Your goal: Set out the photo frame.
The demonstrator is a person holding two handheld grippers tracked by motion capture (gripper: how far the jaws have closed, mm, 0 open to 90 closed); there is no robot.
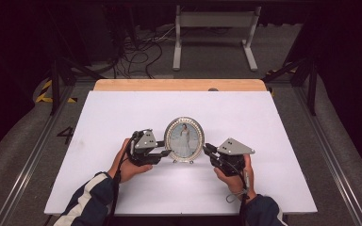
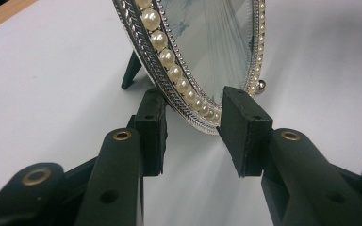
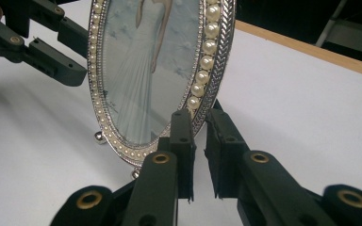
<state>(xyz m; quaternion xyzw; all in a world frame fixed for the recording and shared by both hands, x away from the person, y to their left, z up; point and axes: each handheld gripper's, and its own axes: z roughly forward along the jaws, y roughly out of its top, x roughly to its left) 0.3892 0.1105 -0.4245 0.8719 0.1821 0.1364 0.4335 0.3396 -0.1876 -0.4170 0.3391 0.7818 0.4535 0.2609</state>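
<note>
High view shows an oval picture frame (image 1: 184,140) standing upright just below the middle of the picture on the white counter (image 1: 122,108), its photo of a figure in a long pale dress facing the bottom edge. The left claw (image 1: 162,151) meets the frame's left rim and the right claw (image 1: 207,149) its right rim, each carried by a hand coming in from the bottom of the picture.

Left gripper view has the frame's pearl-trimmed edge (image 2: 188,89) between the two pads at centre, with a clear gap on either side, so this claw is released around the rim. A dark rear prop leg (image 2: 132,70) stands on the counter at upper left.

Right gripper view has the pads close together on the rim (image 3: 207,80) at centre, clenched on the frame.
</note>
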